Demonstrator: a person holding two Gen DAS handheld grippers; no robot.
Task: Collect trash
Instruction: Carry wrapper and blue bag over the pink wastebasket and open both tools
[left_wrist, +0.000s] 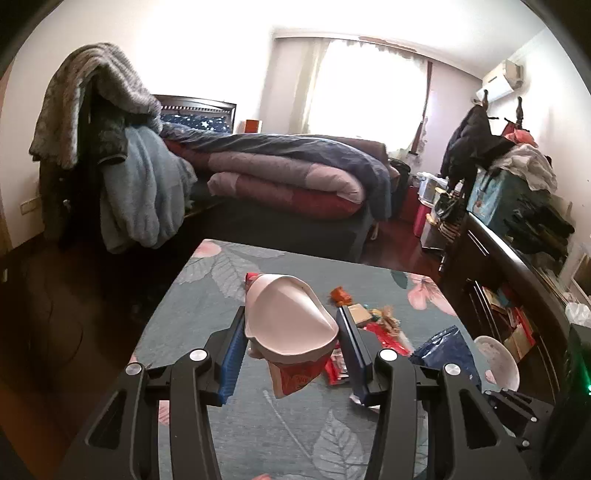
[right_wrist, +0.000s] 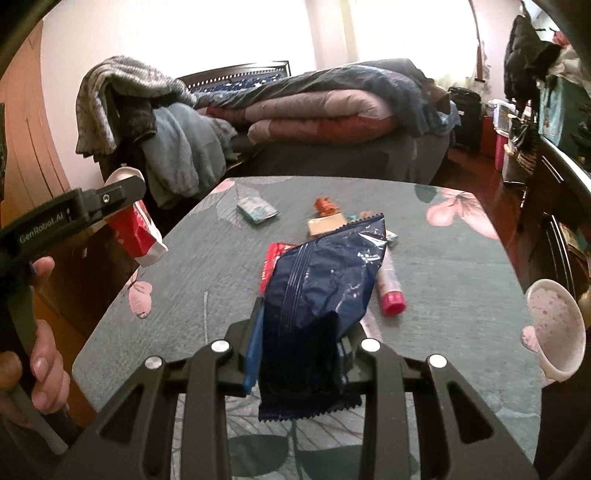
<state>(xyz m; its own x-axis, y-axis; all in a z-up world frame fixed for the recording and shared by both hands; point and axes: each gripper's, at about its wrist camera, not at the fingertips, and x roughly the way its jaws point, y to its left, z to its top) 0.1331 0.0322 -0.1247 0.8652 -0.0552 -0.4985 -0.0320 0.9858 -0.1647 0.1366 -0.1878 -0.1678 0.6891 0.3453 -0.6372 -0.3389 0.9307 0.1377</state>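
The left gripper (left_wrist: 291, 332) pinches a crushed cup (left_wrist: 288, 325), the right gripper (right_wrist: 306, 332) pinches a blue bag (right_wrist: 321, 273); several wrappers (right_wrist: 256, 210) remain mid-tabletop (right_wrist: 461, 295).

We can read one piece of text: "GenRobot.AI", printed in pale letters along the side of the black left gripper (right_wrist: 122, 192), seen at the left edge of the right wrist view. Printing on the wrappers is too blurred for us to read.
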